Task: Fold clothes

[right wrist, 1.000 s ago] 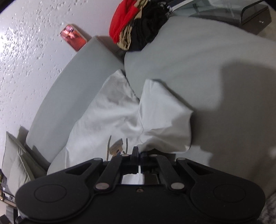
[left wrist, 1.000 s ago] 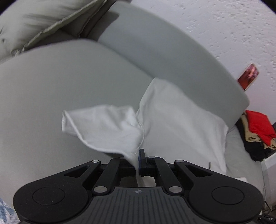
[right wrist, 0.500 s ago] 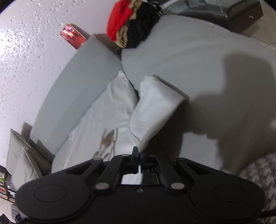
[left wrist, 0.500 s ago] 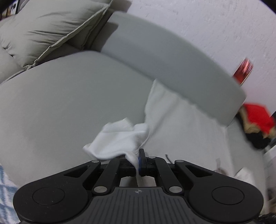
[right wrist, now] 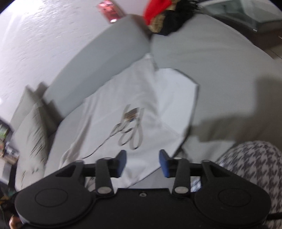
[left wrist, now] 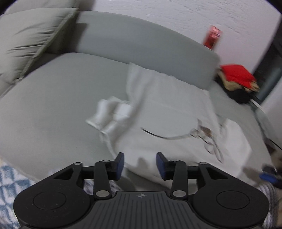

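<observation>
Both tongs opening, empty, above white shirt [left wrist: 172,109]; clothes pile [left wrist: 238,79] beyond.

A home living room is shown. A wide grey sofa [left wrist: 52,109] is set against a white textured wall [left wrist: 167,15], with loose grey cushions [left wrist: 26,40] propped at one end. A white garment [right wrist: 134,109] is spread on the seat, and a heap of red, tan and black clothes [left wrist: 238,79] is piled at the other end.
</observation>
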The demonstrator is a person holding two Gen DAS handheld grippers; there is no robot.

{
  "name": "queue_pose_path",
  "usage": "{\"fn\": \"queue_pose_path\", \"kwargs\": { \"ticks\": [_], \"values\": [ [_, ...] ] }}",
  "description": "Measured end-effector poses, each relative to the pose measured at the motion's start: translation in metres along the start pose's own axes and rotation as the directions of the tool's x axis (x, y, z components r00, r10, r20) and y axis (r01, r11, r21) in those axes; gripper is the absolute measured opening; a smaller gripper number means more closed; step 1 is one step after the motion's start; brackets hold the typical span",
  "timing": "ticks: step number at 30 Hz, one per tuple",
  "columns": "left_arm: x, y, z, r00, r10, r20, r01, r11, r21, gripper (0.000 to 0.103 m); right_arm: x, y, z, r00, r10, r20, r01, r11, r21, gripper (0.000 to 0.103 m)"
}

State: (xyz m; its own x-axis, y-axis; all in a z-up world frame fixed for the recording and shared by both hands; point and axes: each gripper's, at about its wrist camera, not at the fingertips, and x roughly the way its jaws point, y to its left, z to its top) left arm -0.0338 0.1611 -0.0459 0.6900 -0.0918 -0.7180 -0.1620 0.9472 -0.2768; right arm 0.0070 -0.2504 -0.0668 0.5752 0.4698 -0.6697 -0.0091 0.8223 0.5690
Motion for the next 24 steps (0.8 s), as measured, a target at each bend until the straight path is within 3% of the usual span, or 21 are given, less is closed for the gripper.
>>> {"fn": "queue_pose_path", "kwargs": {
  "ticks": [3, 6, 10, 12, 14, 16, 20, 24],
  "values": [
    [0.026, -0.028, -0.011, 1.000, 0.016, -0.024, -0.014, 0.997, 0.073, 0.038, 0.016, 0.009, -0.008, 0.999, 0.027, -0.017, -0.028, 0.997, -0.065, 0.051],
    [0.057, -0.056, -0.015, 0.997, 0.080, 0.006, -0.080, 0.985, 0.154, 0.033, 0.053, 0.017, -0.019, 0.999, 0.007, -0.039, -0.013, 0.990, -0.143, 0.009],
    [0.093, -0.070, -0.018, 0.972, 0.225, 0.063, -0.233, 0.938, 0.256, 0.033, 0.089, 0.037, -0.035, 1.000, -0.029, -0.008, 0.025, 0.947, -0.321, 0.009],
    [0.109, -0.066, -0.022, 0.965, 0.262, -0.027, -0.247, 0.934, 0.259, 0.034, 0.098, 0.039, -0.043, 0.996, -0.084, -0.009, 0.074, 0.920, -0.385, 0.008],
    [0.101, -0.066, -0.026, 0.964, 0.266, -0.026, -0.248, 0.925, 0.289, 0.034, 0.098, 0.037, -0.047, 0.993, -0.113, -0.030, 0.090, 0.905, -0.416, 0.008],
    [0.093, -0.065, -0.028, 0.961, 0.271, -0.051, -0.242, 0.917, 0.316, 0.034, 0.089, 0.033, -0.043, 0.989, -0.126, -0.072, 0.088, 0.916, -0.392, 0.008],
    [0.074, -0.053, -0.029, 0.973, 0.215, -0.086, -0.185, 0.945, 0.269, 0.033, 0.071, 0.012, -0.037, 0.992, -0.068, -0.104, 0.033, 0.951, -0.307, 0.010],
    [0.066, -0.060, -0.018, 0.990, 0.135, -0.049, -0.122, 0.971, 0.204, 0.037, 0.052, 0.000, -0.018, 1.000, 0.021, 0.005, -0.019, 0.970, -0.240, 0.036]
  ]
}}
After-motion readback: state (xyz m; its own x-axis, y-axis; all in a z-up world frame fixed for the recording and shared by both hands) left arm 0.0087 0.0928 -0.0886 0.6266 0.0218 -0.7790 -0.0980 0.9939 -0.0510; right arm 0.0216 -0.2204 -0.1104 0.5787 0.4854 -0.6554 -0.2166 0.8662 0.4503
